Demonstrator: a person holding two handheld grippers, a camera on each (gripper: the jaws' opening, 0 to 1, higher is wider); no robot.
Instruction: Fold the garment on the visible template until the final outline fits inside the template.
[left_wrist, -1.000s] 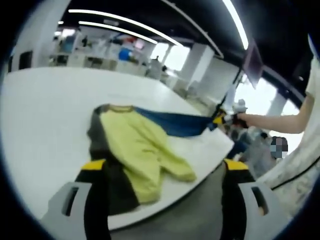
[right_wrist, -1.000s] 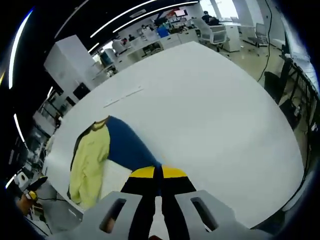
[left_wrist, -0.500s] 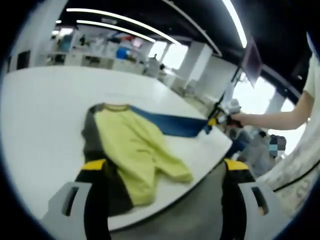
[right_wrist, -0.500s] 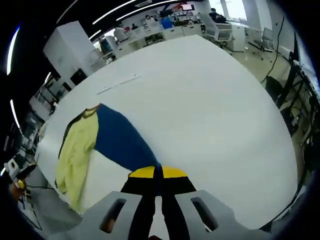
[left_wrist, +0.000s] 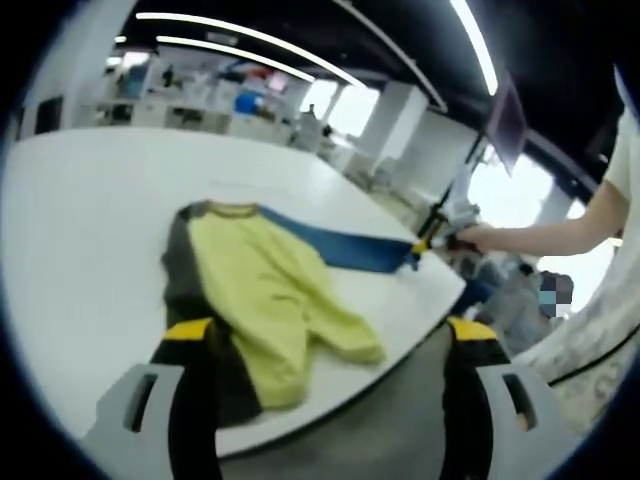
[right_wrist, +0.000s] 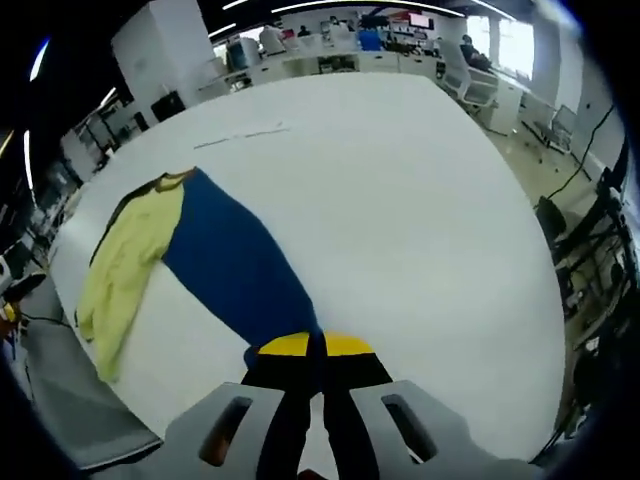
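Your right gripper (right_wrist: 315, 355) has its jaws pressed together on the blue sleeve (right_wrist: 232, 270) of the garment (left_wrist: 265, 290) — the fabric runs from the jaw tips toward 11 o'clock in the right gripper view, pulled out long and flat over the white table (right_wrist: 400, 200). At its far end it meets the yellow body (right_wrist: 118, 270) of the garment, which lies toward 9 o'clock near the table's edge, with a dark collar band at the top.

Your left gripper (left_wrist: 325, 345) stands wide open with nothing between the jaws. In the left gripper view its left jaw rises in front of the garment's dark grey side (left_wrist: 190, 280); whether the jaw touches the cloth I cannot tell, since the picture is soft there. The yellow body lies crumpled at the centre of that view, one yellow sleeve (left_wrist: 345, 335) trailing toward 5 o'clock, close to the table edge.

At 2 o'clock in that same view your hand (left_wrist: 470, 235) holds the right gripper at the blue sleeve's end — the sleeve stretches from the collar straight out to it.
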